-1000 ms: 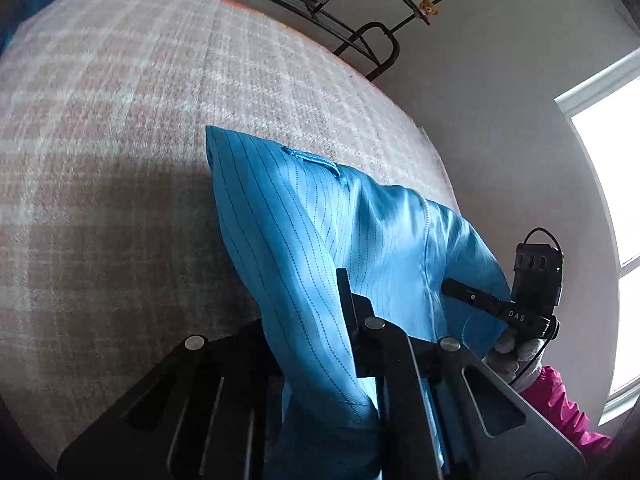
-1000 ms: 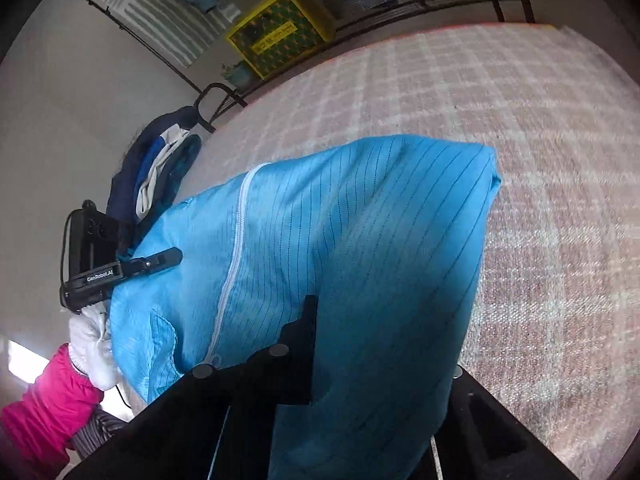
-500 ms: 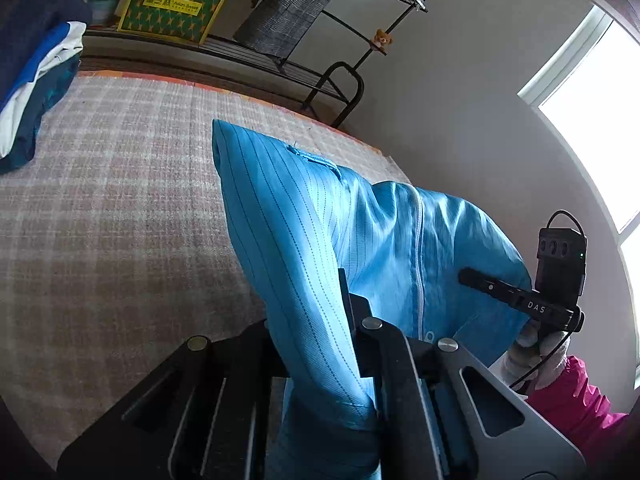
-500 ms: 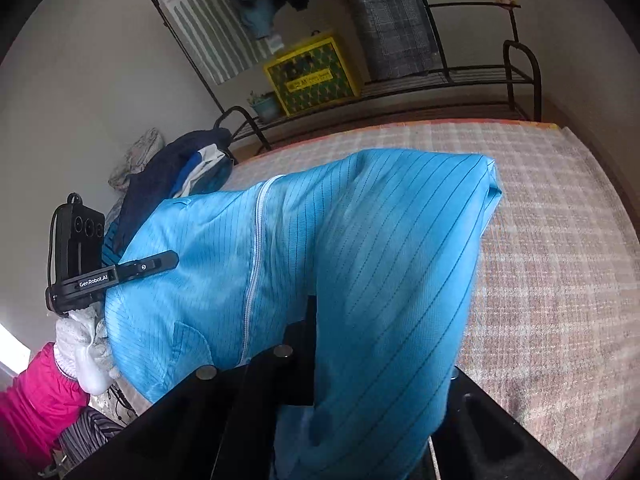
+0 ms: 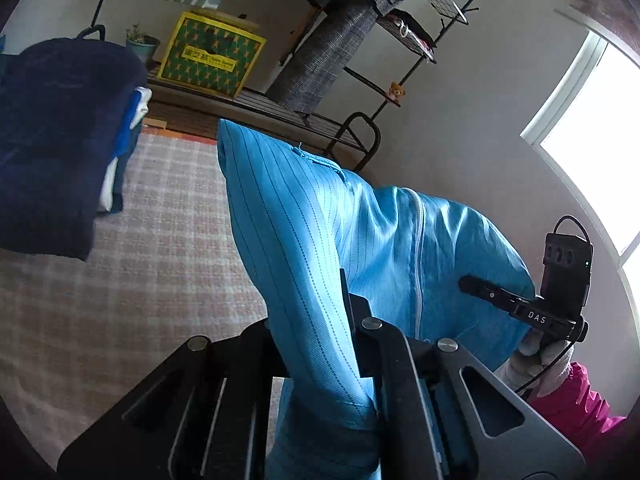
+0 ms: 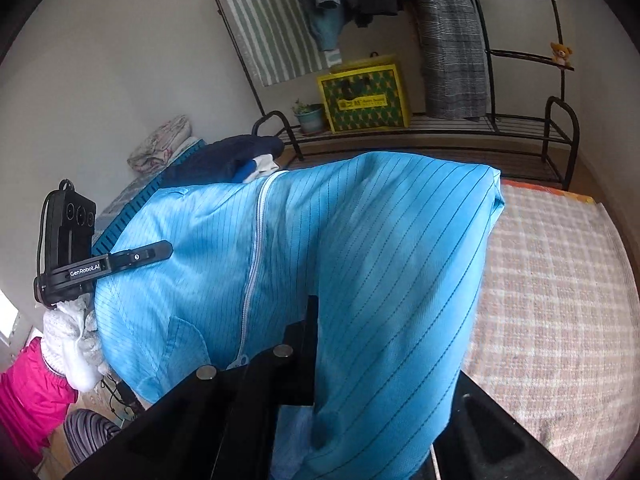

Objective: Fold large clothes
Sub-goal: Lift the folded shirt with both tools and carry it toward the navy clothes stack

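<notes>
left wrist view: the checked bed (image 5: 120, 280) is seen below, and the blue striped garment (image 5: 304, 240) is held up above it, stretched between both grippers. beyond the bed a clothes rack (image 6: 460, 20) and a yellow box (image 6: 364, 98) are seen; a dark pile of clothes (image 5: 60, 140) rests on the bed's far corner. the left gripper (image 5: 348, 320) is pinched shut on one garment edge, the right gripper (image 6: 310, 344) on another. the lifting step of a fold is judged to be in hand; next, the garment must be laid flat on the bed with even tension.
</notes>
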The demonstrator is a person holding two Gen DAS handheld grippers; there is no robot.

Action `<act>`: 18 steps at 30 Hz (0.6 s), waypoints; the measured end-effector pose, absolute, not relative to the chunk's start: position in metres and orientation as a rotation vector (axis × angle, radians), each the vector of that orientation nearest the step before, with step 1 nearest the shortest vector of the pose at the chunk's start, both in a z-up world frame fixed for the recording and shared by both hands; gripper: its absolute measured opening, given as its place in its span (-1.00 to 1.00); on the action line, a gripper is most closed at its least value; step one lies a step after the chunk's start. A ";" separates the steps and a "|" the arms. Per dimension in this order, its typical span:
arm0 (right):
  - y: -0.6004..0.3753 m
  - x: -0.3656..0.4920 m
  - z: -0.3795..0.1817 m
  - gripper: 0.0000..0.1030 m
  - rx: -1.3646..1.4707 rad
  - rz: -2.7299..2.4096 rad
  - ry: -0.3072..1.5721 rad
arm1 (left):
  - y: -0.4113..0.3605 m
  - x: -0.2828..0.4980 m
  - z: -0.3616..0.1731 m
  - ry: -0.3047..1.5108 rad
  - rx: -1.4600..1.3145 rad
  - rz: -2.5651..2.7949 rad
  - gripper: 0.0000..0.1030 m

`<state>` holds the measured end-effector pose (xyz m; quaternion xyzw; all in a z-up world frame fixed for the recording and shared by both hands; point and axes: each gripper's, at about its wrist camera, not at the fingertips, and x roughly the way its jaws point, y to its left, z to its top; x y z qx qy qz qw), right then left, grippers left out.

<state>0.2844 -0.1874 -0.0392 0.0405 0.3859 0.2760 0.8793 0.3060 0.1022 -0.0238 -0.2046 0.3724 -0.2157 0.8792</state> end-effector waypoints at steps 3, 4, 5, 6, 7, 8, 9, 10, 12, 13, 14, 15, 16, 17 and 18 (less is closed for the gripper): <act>-0.144 0.298 -0.021 -0.93 0.051 0.621 0.780 | 0.140 0.307 -0.005 0.738 -0.421 -0.400 -0.89; -0.129 0.304 -0.015 -0.93 0.038 0.637 0.770 | 0.152 0.307 0.002 0.724 -0.415 -0.382 -0.89; -0.115 0.310 -0.010 -0.93 0.029 0.652 0.762 | 0.166 0.308 0.009 0.711 -0.408 -0.365 -0.89; -0.099 0.317 -0.004 -0.93 0.021 0.668 0.753 | 0.178 0.310 0.015 0.699 -0.404 -0.351 -0.89; -0.082 0.324 0.001 -0.93 0.017 0.683 0.746 | 0.194 0.311 0.024 0.682 -0.394 -0.329 -0.89; -0.065 0.332 0.005 -0.93 0.015 0.698 0.739 | 0.208 0.313 0.031 0.667 -0.386 -0.311 -0.89; -0.048 0.339 0.010 -0.93 0.013 0.712 0.732 | 0.223 0.315 0.037 0.655 -0.378 -0.291 -0.89; -0.031 0.347 0.014 -0.93 0.012 0.726 0.725 | 0.237 0.319 0.044 0.645 -0.369 -0.271 -0.89; 0.002 0.365 0.022 -0.93 0.014 0.755 0.714 | 0.265 0.326 0.057 0.626 -0.349 -0.222 -0.89; 0.019 0.374 0.026 -0.93 0.017 0.767 0.708 | 0.280 0.331 0.064 0.615 -0.344 -0.198 -0.89; 0.036 0.383 0.030 -0.93 0.020 0.777 0.702 | 0.294 0.335 0.070 0.602 -0.342 -0.177 -0.89; 0.050 0.393 0.033 -0.93 0.024 0.787 0.697 | 0.309 0.341 0.074 0.591 -0.338 -0.154 -0.89; 0.066 0.403 0.036 -0.93 0.029 0.797 0.693 | 0.323 0.349 0.079 0.582 -0.333 -0.133 -0.89; 0.083 0.415 0.038 -0.93 0.030 0.806 0.689 | 0.337 0.354 0.084 0.575 -0.325 -0.110 -0.89; 0.098 0.425 0.040 -0.93 0.028 0.811 0.685 | 0.350 0.362 0.087 0.569 -0.313 -0.086 -0.89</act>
